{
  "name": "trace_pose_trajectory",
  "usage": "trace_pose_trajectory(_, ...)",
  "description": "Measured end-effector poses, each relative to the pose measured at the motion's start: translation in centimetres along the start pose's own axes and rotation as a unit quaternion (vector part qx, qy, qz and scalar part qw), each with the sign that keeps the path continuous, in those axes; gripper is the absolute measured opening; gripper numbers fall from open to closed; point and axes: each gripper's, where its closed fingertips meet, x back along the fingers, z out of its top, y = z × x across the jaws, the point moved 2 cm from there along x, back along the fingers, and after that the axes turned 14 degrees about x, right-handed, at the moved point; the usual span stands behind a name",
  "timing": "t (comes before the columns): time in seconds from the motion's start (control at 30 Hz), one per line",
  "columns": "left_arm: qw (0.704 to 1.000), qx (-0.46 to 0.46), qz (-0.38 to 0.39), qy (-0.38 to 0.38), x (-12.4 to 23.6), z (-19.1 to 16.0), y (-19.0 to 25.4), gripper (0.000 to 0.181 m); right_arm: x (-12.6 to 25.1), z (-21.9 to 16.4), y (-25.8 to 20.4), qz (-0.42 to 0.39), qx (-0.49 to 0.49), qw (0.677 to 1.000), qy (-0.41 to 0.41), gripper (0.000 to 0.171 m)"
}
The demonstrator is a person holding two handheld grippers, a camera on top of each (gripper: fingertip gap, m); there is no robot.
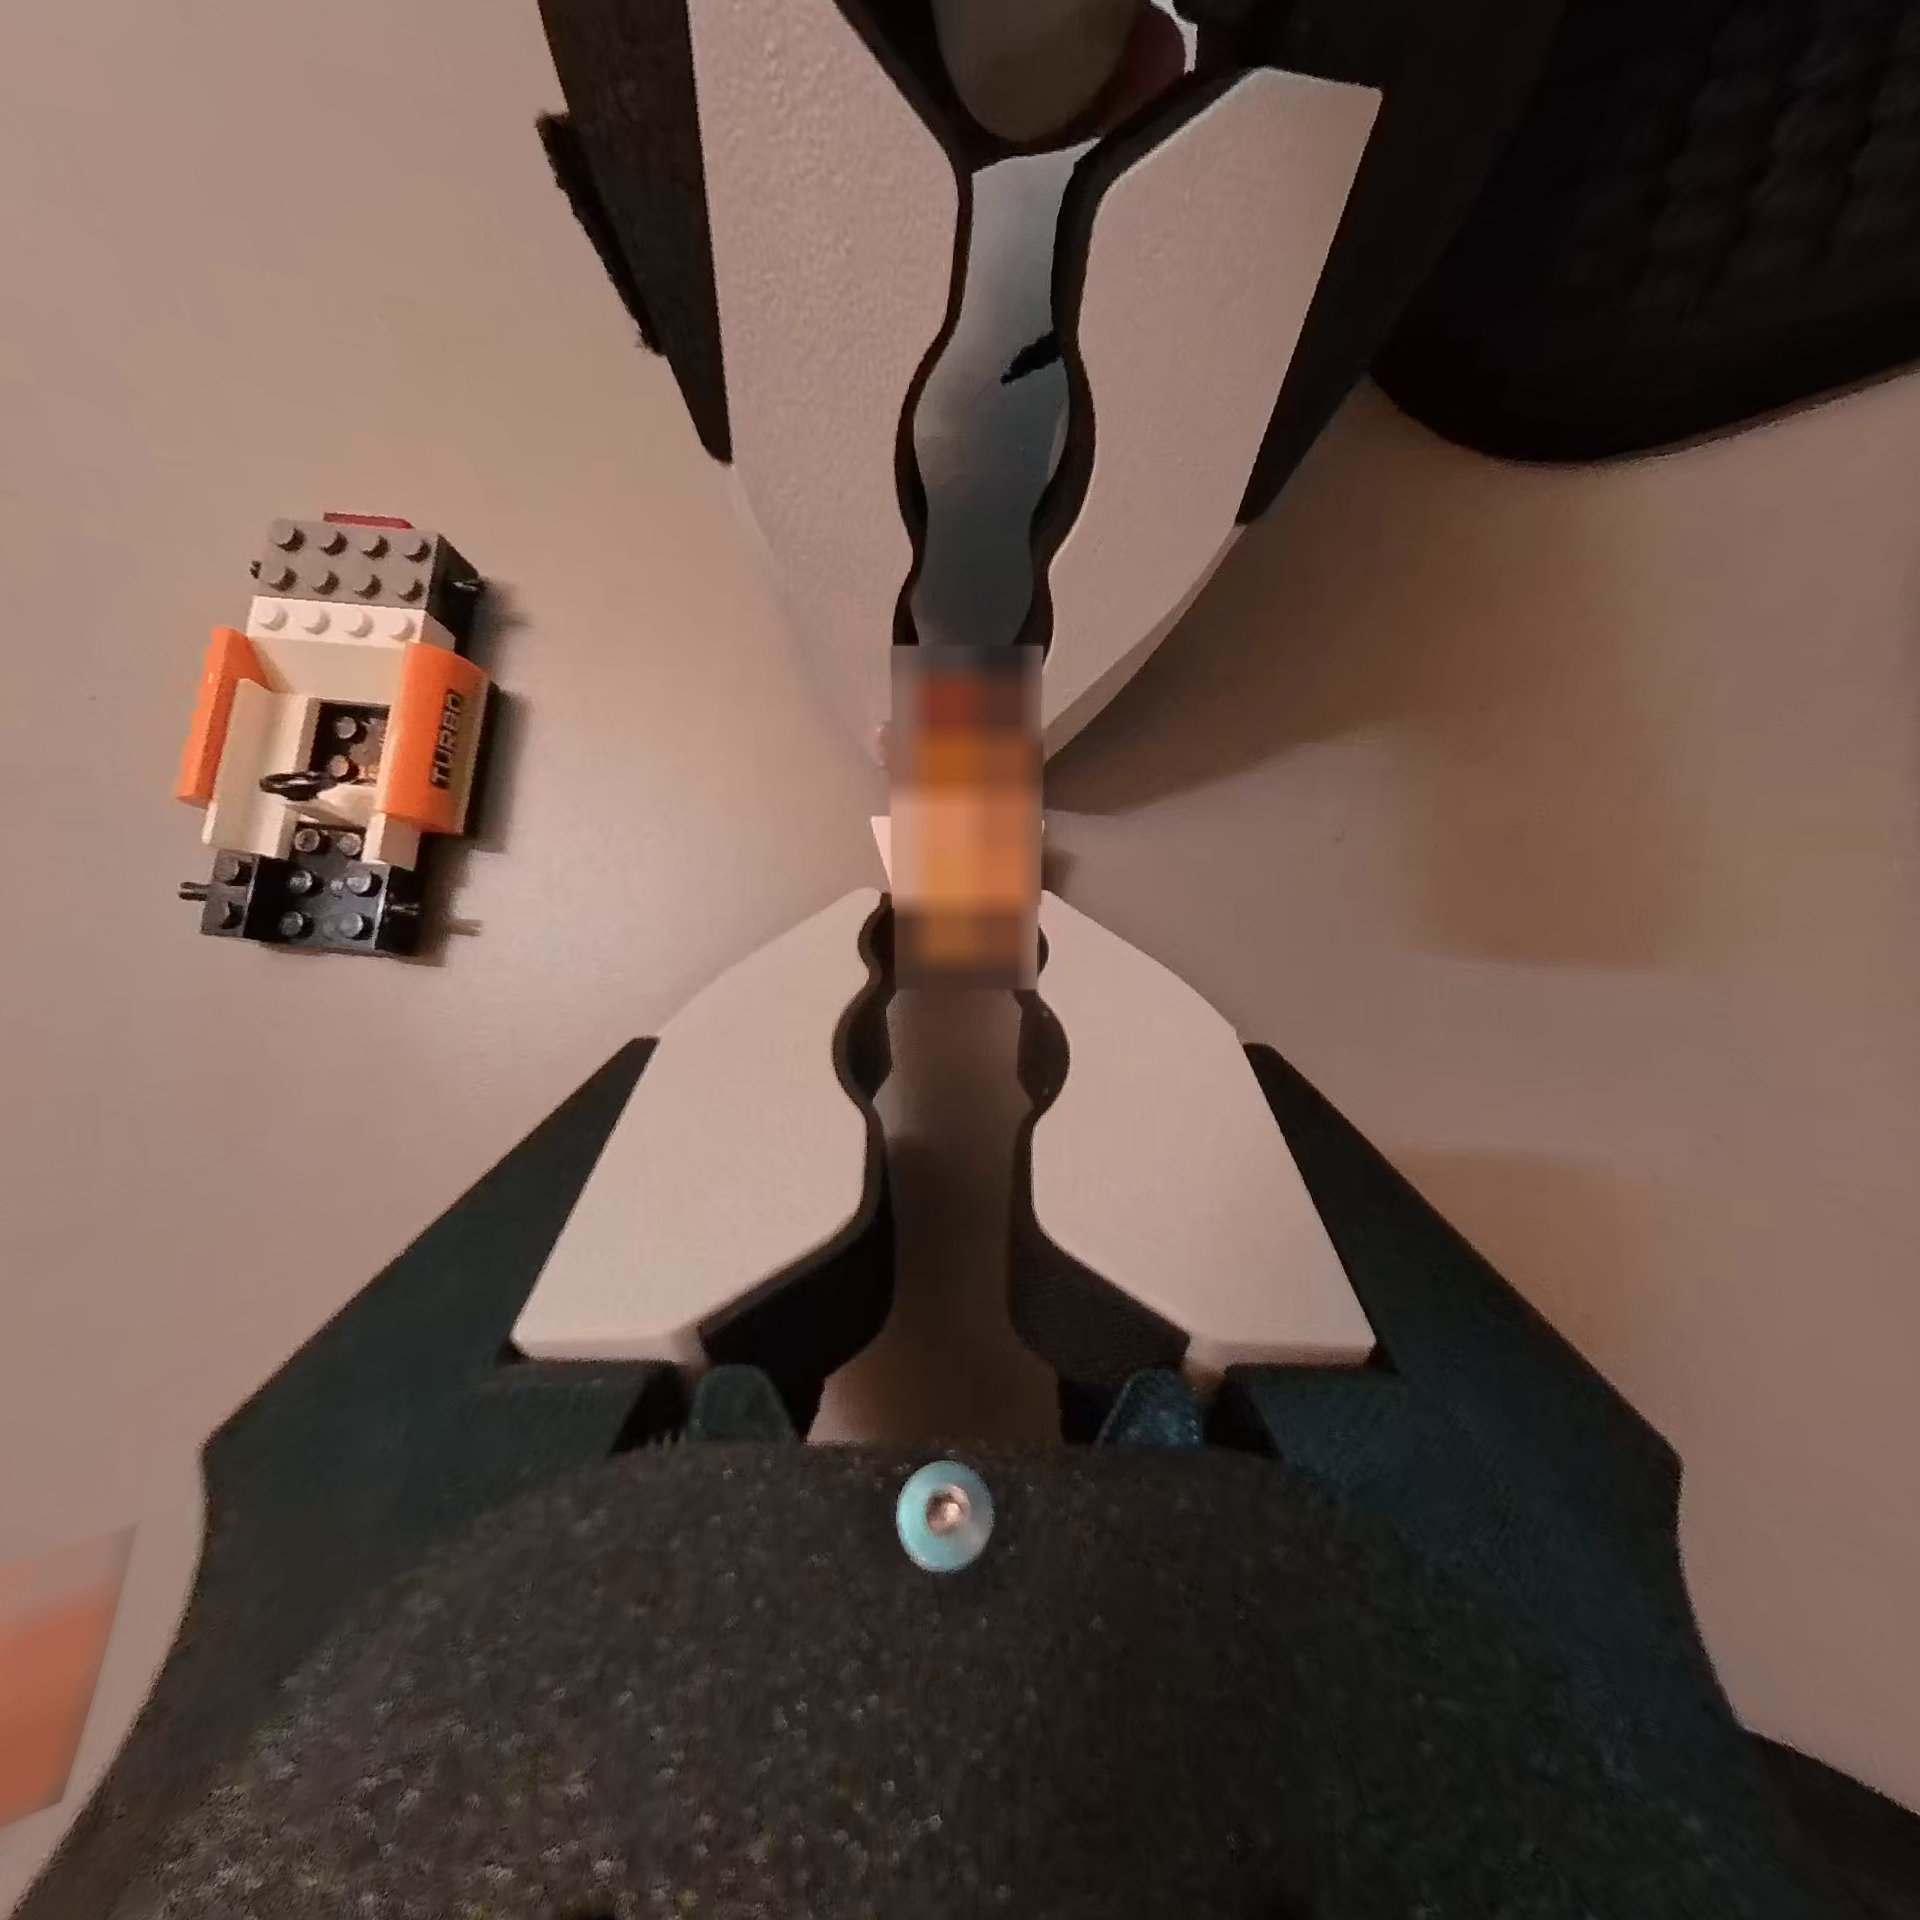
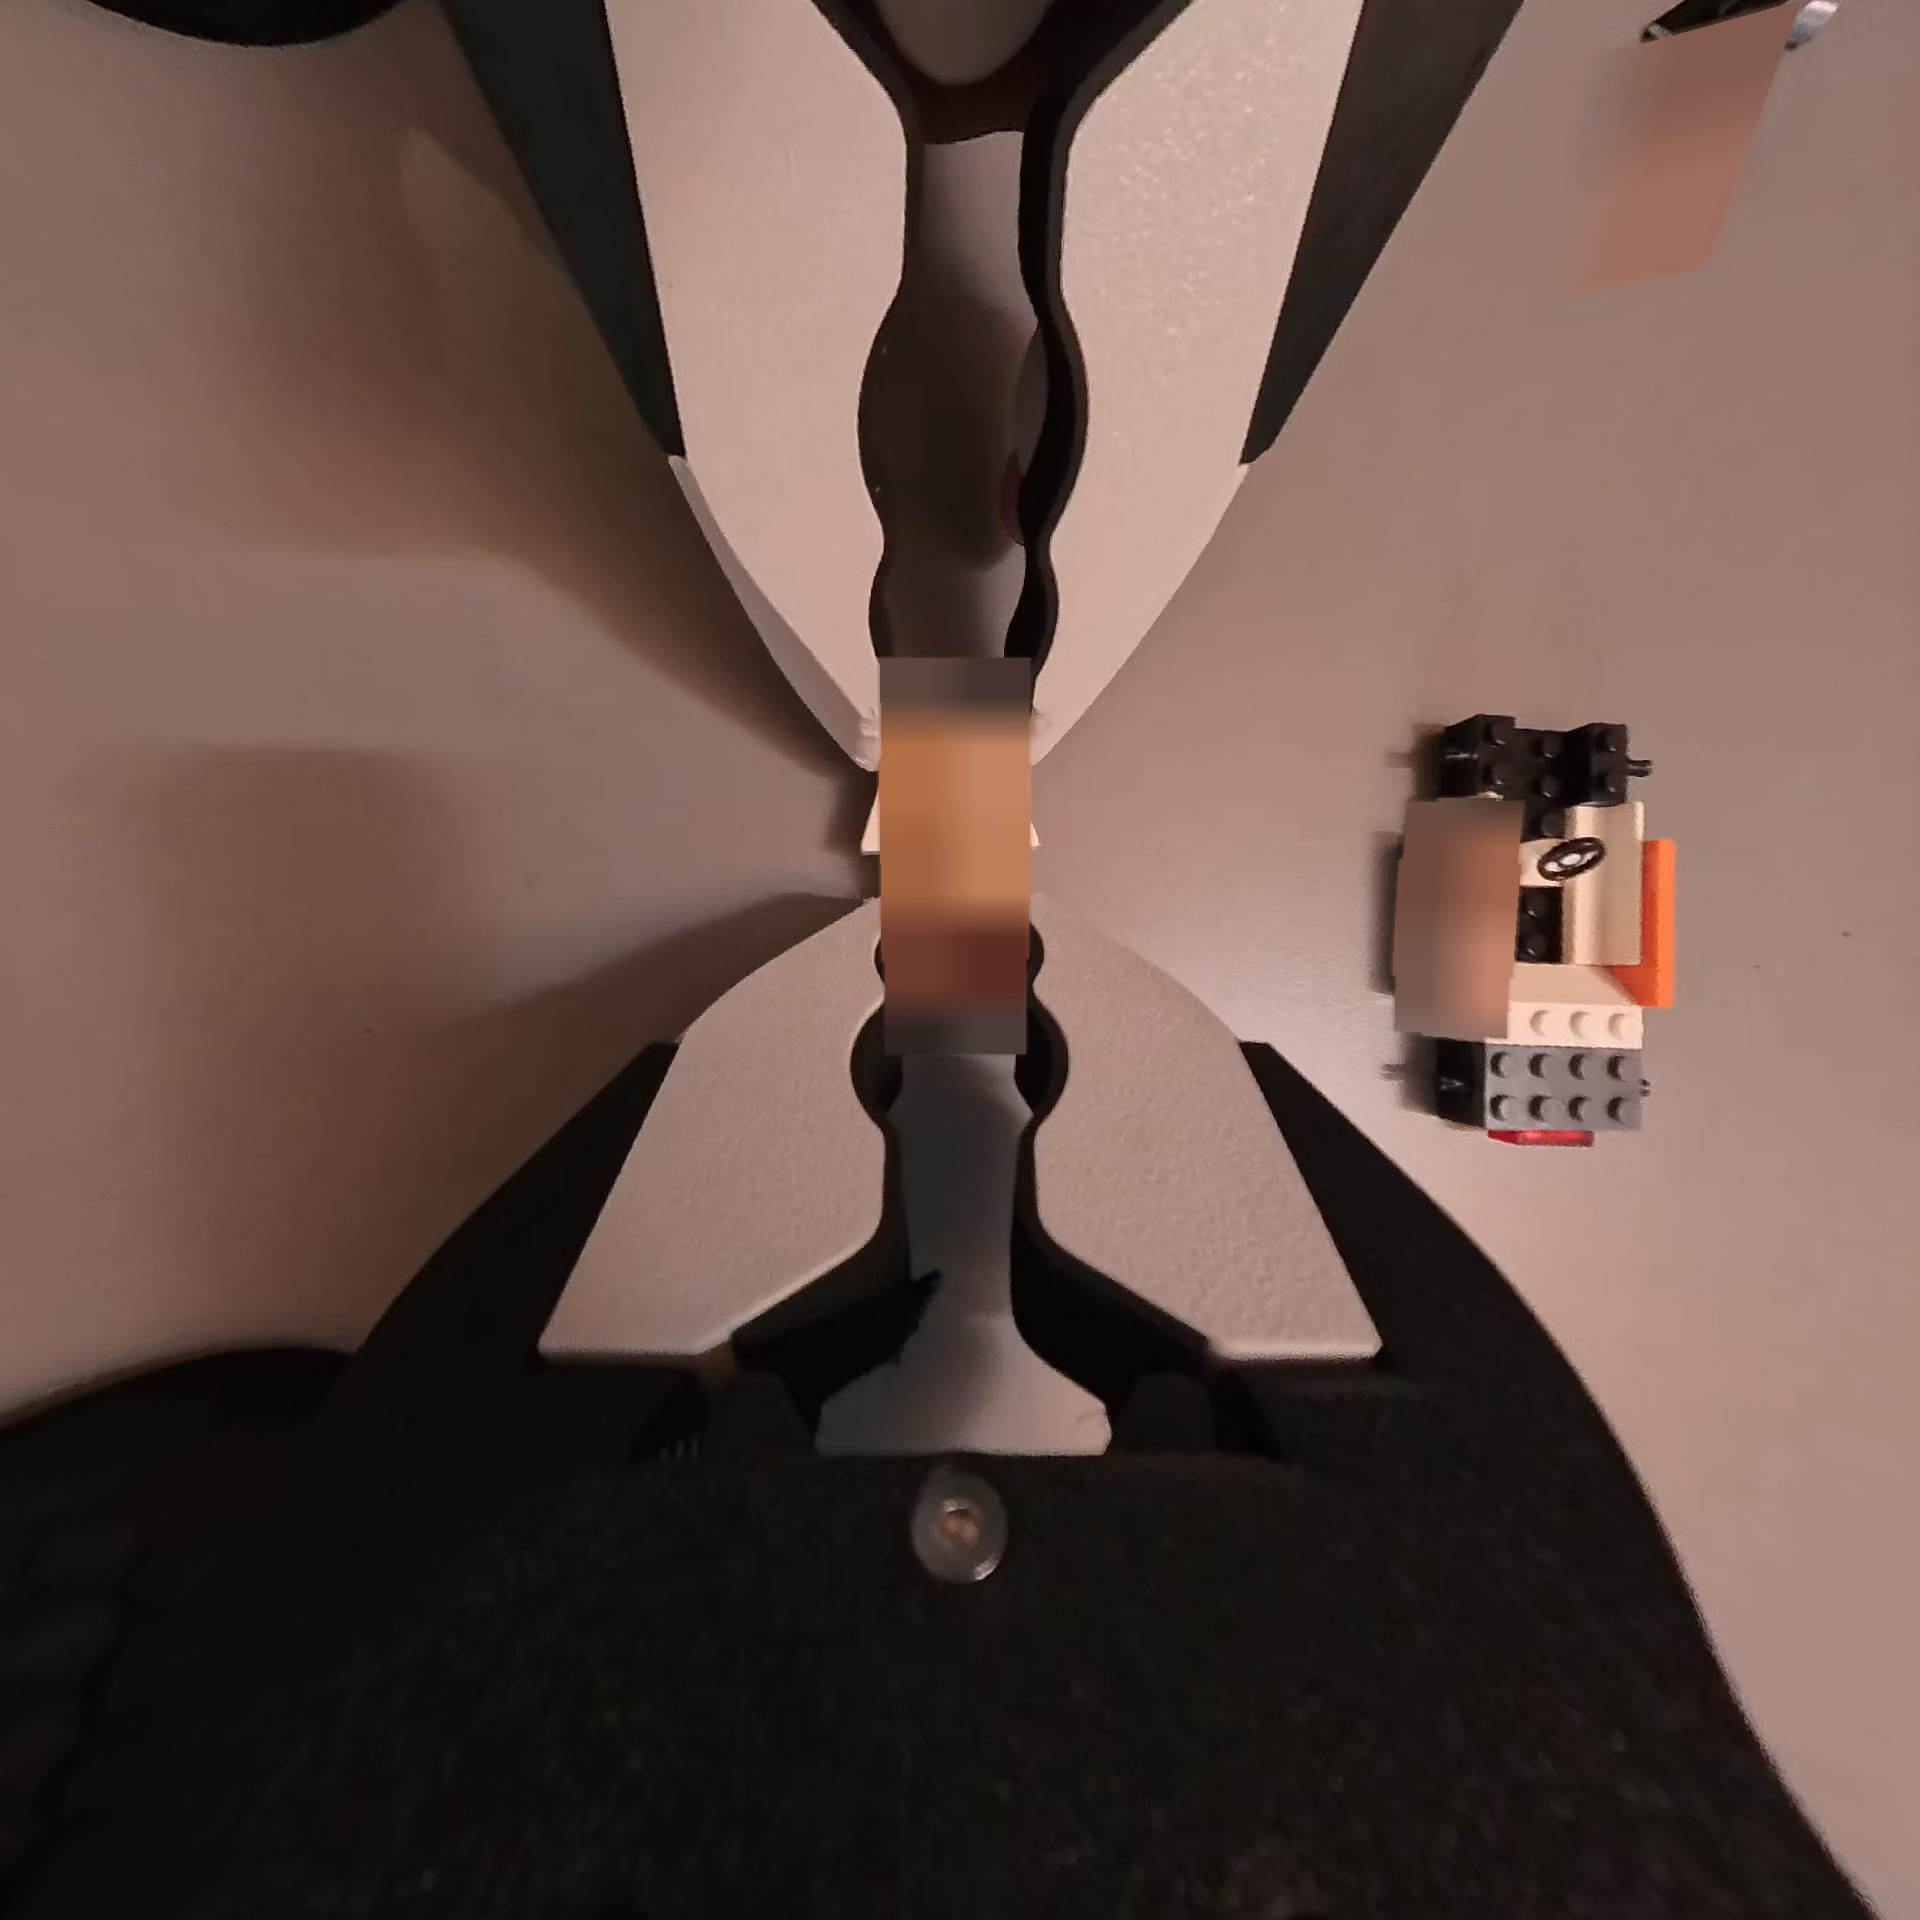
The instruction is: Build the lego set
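Pale table (image 1: 312, 260): half-built Lego car (image 1: 332, 732) aside. Both hand-held grippers, left (image 1: 961, 935) and right (image 2: 956, 940), pinch one small piece, mosaic-hidden.

Both wrist views are dimly lit in a warm, pinkish cast. Soft-edged shadows of the fingers (image 1: 790, 1164) fall on the desk (image 1: 260, 260), a broad one right of them in the left view and left of them in the right view. The lego model (image 1: 338, 727) left of the fingers stays sharp; the near housing is blurred. Wide-angle distortion bends the edges. No glare shows.
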Motion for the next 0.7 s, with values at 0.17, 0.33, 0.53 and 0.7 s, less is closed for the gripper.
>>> trace_pose_trajectory(0.17, 1.0, 0.003, -0.001, -0.003, -0.21, -0.37, -0.03, 0.02, -0.24, 0.08, -0.19, 0.001, -0.003, 1.0, 0.001, 0.016)
trace_pose_trajectory(0.33, 1.0, 0.001, 0.003, -0.006, -0.27, -0.48, 0.02, 0.02, -0.36, 0.21, -0.24, 0.001, -0.002, 1.0, 0.0, 0.016)
trace_pose_trajectory(0.53, 1.0, -0.009, 0.009, -0.016, -0.3, -0.58, 0.03, 0.02, -0.46, 0.31, -0.26, 0.005, 0.007, 1.0, -0.01, 0.016)
trace_pose_trajectory(0.7, 1.0, -0.01, 0.01, -0.013, -0.29, -0.58, 0.05, 0.02, -0.5, 0.31, -0.26, 0.007, 0.002, 1.0, -0.007, 0.016)
